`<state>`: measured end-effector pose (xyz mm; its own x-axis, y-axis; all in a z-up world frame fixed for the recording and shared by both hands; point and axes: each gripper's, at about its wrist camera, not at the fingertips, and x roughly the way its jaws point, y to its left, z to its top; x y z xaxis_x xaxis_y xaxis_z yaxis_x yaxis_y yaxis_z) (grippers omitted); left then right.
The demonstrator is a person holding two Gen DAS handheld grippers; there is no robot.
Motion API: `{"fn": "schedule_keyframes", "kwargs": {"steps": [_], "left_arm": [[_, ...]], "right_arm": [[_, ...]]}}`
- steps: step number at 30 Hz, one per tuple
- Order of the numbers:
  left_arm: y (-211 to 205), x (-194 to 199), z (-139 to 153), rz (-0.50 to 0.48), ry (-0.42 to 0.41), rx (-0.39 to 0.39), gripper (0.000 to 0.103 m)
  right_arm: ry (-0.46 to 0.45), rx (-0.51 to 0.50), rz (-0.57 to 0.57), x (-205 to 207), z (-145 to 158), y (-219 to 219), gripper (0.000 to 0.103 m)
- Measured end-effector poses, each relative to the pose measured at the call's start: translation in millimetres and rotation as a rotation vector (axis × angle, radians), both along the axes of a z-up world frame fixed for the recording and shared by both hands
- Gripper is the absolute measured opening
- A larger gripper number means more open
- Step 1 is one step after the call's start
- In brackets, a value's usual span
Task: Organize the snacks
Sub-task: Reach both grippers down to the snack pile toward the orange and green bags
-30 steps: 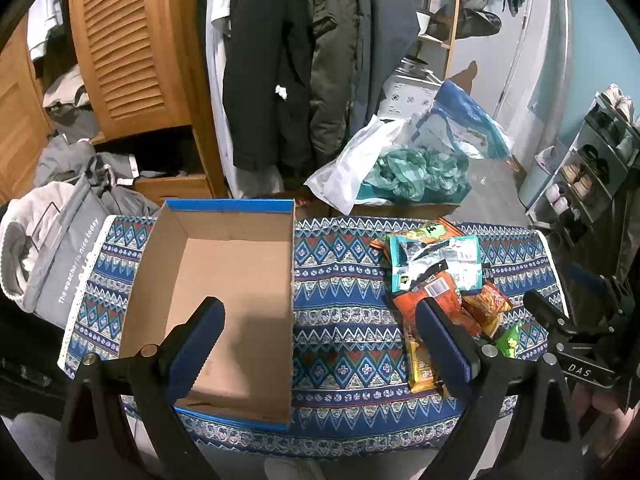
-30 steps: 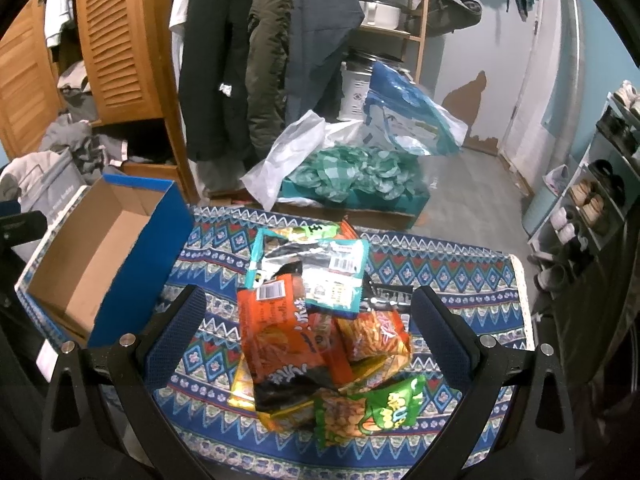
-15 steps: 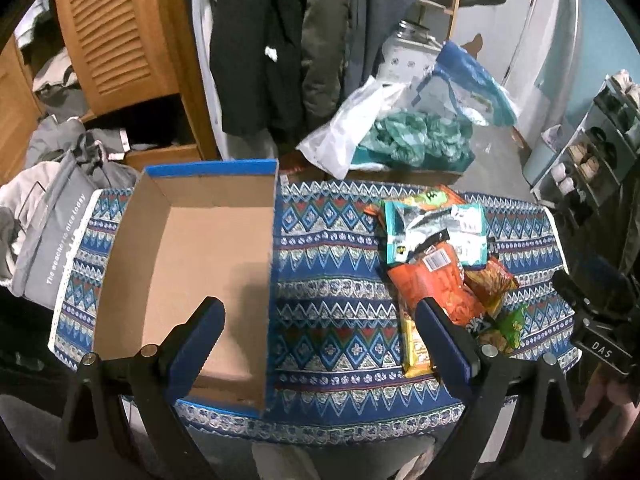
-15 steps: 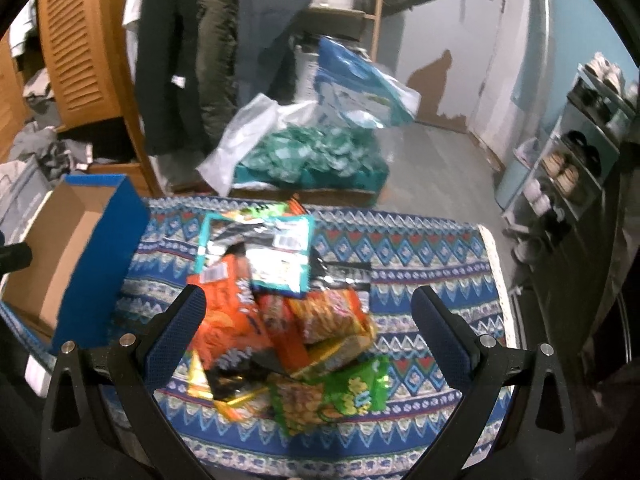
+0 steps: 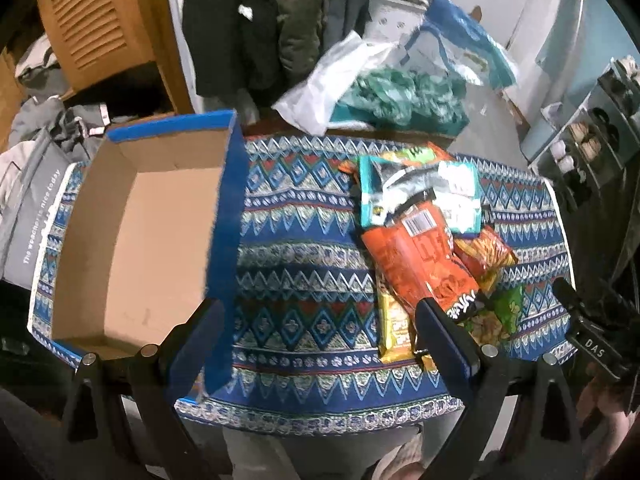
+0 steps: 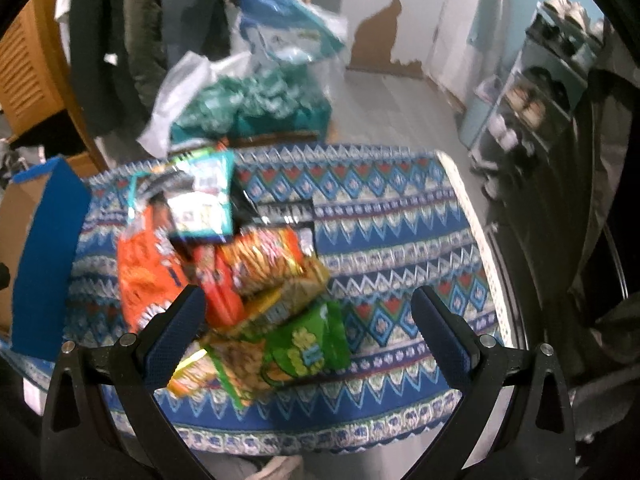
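A pile of snack bags (image 5: 432,248) lies on the right half of a table under a blue patterned cloth (image 5: 304,256): a teal bag (image 5: 416,192), an orange bag (image 5: 420,264), a green bag (image 6: 308,344) and a yellow pack (image 5: 394,326). An empty cardboard box with blue outer walls (image 5: 136,240) stands on the left half. My left gripper (image 5: 316,336) hovers open over the cloth between box and pile. My right gripper (image 6: 308,332) is open above the green bag at the pile's near edge. Neither holds anything.
Behind the table hang dark coats (image 5: 256,20) beside a wooden louvred door (image 5: 96,28), with a white plastic bag and green fabric (image 5: 396,96) on a box. A shoe rack (image 6: 536,96) stands at the right. Grey clothing (image 5: 32,176) is heaped left of the table.
Both grippers have shifted to the right and tilted further down over the table. The snack pile has slid left in the right wrist view. The box and the snacks have not moved.
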<state>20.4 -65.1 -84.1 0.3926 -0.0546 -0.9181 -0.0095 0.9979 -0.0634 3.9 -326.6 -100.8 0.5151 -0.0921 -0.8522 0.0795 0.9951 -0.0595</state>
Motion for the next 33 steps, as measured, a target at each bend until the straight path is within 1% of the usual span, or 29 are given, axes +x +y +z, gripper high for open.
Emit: {"fn": "schedule_keyframes", "kwargs": {"steps": [3, 6, 9, 16, 20, 23, 25, 33], "left_arm": [[-10.5, 1.9, -13.4, -0.010, 0.046, -0.008, 0.097], [-21.7, 3.8, -27.0, -0.021, 0.094, -0.019, 0.097], [-30.5, 5.1, -34.5, -0.015, 0.106, -0.020, 0.097], [-46.4, 16.3, -52.8, 0.001, 0.134, -0.005, 0.097], [-52.1, 25.3, -66.9, 0.019, 0.165, -0.007, 0.097], [-54.0, 34.1, -78.4, 0.045, 0.192, -0.022, 0.097], [-55.6, 39.2, -84.2, 0.061, 0.210, -0.038, 0.097], [-67.2, 54.5, -92.2, 0.105, 0.233, -0.096, 0.097]], "right_arm": [[0.044, 0.002, -0.020, -0.2, -15.9, -3.4, 0.100], [0.094, 0.030, -0.043, 1.6, -30.7, -7.0, 0.100], [0.139, 0.071, -0.081, 4.5, -45.5, -11.0, 0.100], [0.213, 0.113, -0.144, 5.9, -72.2, -16.1, 0.100], [0.254, 0.137, -0.172, 4.6, -87.0, -18.5, 0.100], [0.292, 0.176, -0.206, 4.0, -99.0, -21.6, 0.100], [0.320, 0.222, -0.227, 5.0, -107.3, -23.1, 0.100], [0.351, 0.341, -0.245, 13.7, -126.9, -22.3, 0.100]]}}
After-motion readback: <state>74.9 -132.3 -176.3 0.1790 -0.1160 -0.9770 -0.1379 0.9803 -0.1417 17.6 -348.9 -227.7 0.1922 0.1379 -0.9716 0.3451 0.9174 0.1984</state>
